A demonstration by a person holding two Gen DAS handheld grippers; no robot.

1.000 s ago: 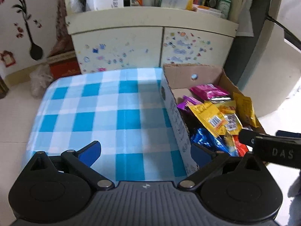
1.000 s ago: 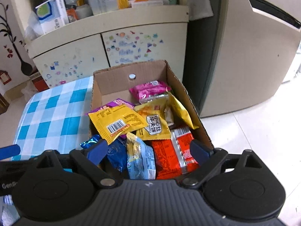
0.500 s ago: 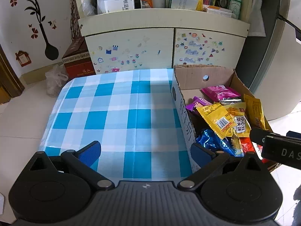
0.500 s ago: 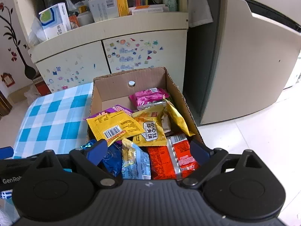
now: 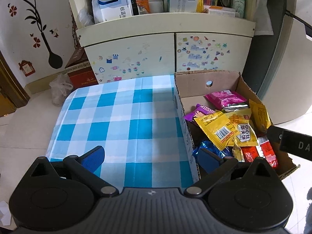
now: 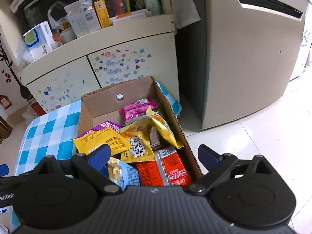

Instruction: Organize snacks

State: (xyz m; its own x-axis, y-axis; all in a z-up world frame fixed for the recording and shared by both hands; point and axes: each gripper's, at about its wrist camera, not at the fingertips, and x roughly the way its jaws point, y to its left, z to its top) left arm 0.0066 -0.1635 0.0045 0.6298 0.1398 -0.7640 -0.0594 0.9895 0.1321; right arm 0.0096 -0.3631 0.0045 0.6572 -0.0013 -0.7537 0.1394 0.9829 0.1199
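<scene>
A cardboard box stands at the right end of a blue checked table. It holds several snack packets: yellow, pink, purple, red and blue. My left gripper is open and empty above the table's near edge, beside the box. My right gripper is open and empty above the near end of the box; part of it shows in the left wrist view.
A cream cabinet with stickers and cluttered shelves stands behind the table. A fridge stands to the right. A red-brown carton and a plastic bag sit on the floor at the left.
Both grippers have risen and pulled back, so more of the table, cabinet and box shows. Both stay open and empty. The snacks have not moved.
</scene>
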